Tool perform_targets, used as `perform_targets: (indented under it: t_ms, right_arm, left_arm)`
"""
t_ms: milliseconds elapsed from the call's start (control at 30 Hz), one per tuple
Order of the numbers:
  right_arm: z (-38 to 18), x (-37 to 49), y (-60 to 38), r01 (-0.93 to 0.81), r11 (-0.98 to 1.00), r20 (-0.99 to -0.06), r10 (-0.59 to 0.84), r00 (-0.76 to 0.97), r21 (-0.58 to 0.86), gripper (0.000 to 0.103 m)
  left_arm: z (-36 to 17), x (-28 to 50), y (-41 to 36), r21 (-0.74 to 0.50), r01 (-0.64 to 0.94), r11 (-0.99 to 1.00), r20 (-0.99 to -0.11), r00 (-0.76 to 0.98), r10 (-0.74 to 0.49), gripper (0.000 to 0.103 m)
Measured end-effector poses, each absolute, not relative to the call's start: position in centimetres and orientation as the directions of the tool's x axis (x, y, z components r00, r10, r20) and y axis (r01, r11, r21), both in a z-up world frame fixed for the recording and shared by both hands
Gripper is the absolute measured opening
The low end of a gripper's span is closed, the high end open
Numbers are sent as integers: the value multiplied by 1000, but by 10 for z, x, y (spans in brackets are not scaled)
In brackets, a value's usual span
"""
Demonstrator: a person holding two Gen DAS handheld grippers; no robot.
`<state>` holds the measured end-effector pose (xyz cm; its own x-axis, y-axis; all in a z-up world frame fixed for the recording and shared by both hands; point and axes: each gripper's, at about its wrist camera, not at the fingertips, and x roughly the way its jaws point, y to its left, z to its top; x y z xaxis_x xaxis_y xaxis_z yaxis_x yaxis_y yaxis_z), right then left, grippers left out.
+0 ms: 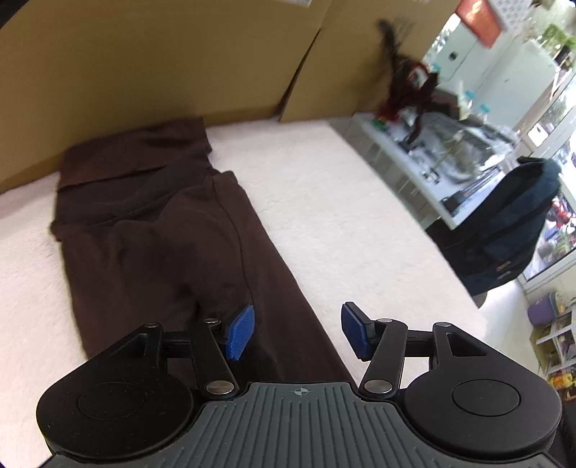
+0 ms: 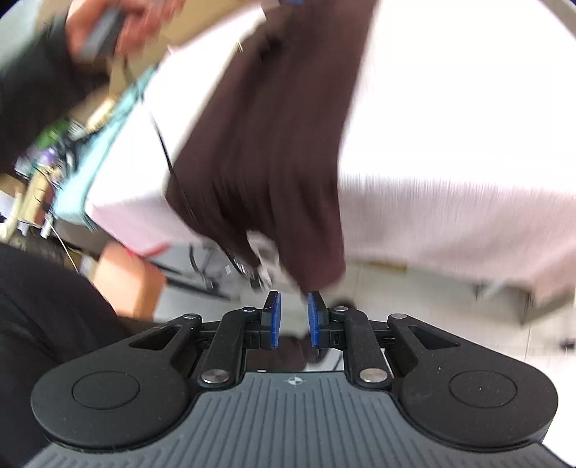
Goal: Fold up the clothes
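A dark brown garment (image 1: pixel 154 230) lies lengthwise on the white fleecy table cover (image 1: pixel 342 201), partly folded, with creases at its far end. My left gripper (image 1: pixel 297 331) hovers open above the garment's near right edge, with nothing between its blue pads (image 1: pixel 239 331). In the blurred right wrist view the garment (image 2: pixel 266 136) drapes over the table's near edge. Its hanging end reaches the tips of my right gripper (image 2: pixel 295 320), whose pads (image 2: pixel 275 320) stand close together with a narrow gap. Whether they pinch the cloth is not visible.
Cardboard boxes (image 1: pixel 144 54) stand along the table's far side. To the right are a cluttered white shelf unit (image 1: pixel 414 158) and a dark backpack (image 1: pixel 504 223). In the right wrist view, a person's hand (image 2: pixel 104 28) is at the upper left and the floor (image 2: pixel 414 288) shows below the table edge.
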<state>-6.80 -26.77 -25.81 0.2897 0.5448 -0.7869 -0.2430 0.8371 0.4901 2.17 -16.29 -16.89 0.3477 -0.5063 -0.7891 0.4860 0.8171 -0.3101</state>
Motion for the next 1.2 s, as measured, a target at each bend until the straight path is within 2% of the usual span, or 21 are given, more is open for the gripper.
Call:
perform_targets:
  t_ms: [167, 300, 567, 733, 867, 1033, 1200]
  right_arm:
    - [-225, -24, -265, -352, 807, -727, 584, 361, 473, 20]
    - [-227, 4, -246, -393, 819, -744, 557, 369, 418, 21]
    - [-253, 13, -207, -487, 786, -772, 560, 301, 380, 21]
    - [-262, 3, -206, -484, 777, -757, 580, 300, 404, 26]
    - [-265, -4, -207, -492, 765, -760, 589, 273, 416, 27]
    - [-285, -14, -199, -514, 771, -823, 532, 199, 375, 30]
    - [-303, -19, -201, -491, 777, -843, 518, 145, 393, 31]
  left_arm:
    - [-163, -50, -122, -325, 395, 860, -770, 417, -483, 83]
    - [-193, -92, -99, -345, 280, 896, -792, 425, -438, 83]
    - [-242, -138, -90, -354, 167, 920, -788, 476, -390, 83]
    - [-243, -155, -91, -356, 167, 919, -761, 520, -389, 87]
    - [-242, -166, -101, -309, 213, 927, -771, 515, -375, 88]
    - [-242, -176, -110, -269, 252, 930, -782, 506, -363, 90]
    - [-242, -185, -116, -232, 295, 927, -794, 493, -355, 92]
